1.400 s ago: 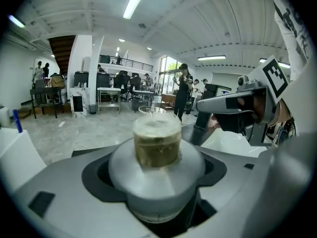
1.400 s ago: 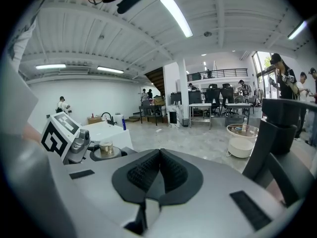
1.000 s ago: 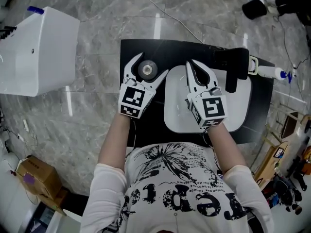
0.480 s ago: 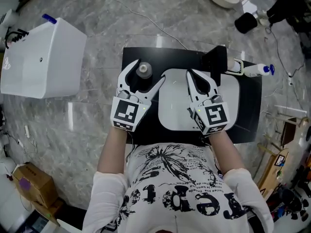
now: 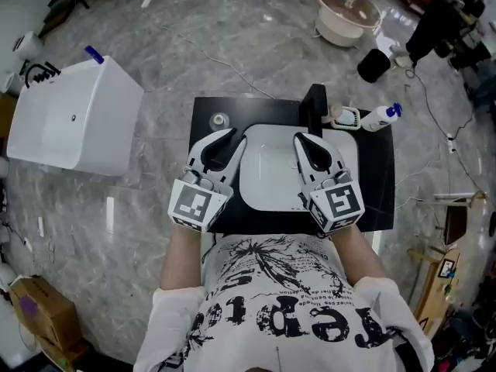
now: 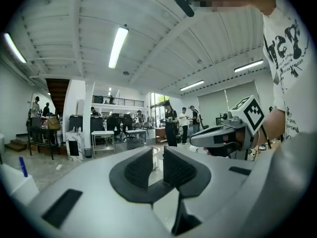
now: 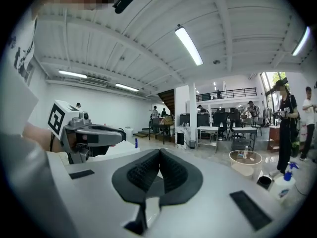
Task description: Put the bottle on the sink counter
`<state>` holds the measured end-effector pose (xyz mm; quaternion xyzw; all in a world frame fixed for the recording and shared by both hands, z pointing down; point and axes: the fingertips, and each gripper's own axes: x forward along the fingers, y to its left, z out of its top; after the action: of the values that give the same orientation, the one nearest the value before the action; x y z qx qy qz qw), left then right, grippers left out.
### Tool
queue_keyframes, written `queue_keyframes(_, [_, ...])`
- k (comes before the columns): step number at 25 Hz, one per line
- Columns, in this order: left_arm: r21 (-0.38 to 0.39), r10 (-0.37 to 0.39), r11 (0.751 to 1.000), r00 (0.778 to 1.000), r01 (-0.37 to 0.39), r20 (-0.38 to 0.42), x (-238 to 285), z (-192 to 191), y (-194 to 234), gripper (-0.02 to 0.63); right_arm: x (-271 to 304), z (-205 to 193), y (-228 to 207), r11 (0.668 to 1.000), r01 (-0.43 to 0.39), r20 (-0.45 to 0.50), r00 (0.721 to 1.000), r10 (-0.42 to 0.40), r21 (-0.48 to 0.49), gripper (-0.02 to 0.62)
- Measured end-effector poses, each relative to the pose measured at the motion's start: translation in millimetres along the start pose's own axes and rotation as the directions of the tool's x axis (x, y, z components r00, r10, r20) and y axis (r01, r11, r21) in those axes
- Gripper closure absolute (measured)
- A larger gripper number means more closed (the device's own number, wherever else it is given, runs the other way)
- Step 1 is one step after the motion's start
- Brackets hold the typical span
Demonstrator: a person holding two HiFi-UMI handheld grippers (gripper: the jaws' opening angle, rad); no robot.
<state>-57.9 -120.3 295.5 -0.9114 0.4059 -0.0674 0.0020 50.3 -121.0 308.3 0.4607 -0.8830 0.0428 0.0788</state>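
Two grippers are hovering side by side above a black worktop that is carrying a white sink basin. The left gripper is sitting over the basin's left rim. Its fingers are closing, with a narrow gap showing between the pads and nothing standing in that gap. The right gripper is hanging over the basin's right half; its fingers are pressed together at the tips and pinching nothing. The bottle is standing upright on the worktop's far left corner, just beside the basin. It is a little beyond the left gripper's tips and not touching them. A black tap is rising at the basin's far edge. To its right, a small dish and a white spray bottle with a blue top are lying on the worktop. A white box is resting on the grey marble floor to the left, well apart from the worktop. A beige bowl is sitting on the floor farther back.
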Motion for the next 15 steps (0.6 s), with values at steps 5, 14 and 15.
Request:
queue_keyframes(5, [0.032,0.000,0.999,0.999,-0.001,0.043,-15.4,30.7,-31.7,0.591,-42.1,22.5,-2.1,0.999,0.028,0.057,0.998,-0.027,-0.019,0.580])
queue_keyframes(14, [0.083,0.004,0.996,0.999,-0.007,0.038,-24.4,40.8,-66.3,0.592,-77.6,32.2,6.0,0.995,0.022,0.111,0.994,-0.011,-0.102,0.581])
queue_keyframes(15, [0.081,0.003,0.997,0.999,-0.006,0.041,-24.2,42.5,-67.5,0.592,-78.8,33.3,5.6,0.994,0.023,0.113,0.994,-0.012,-0.104,0.581])
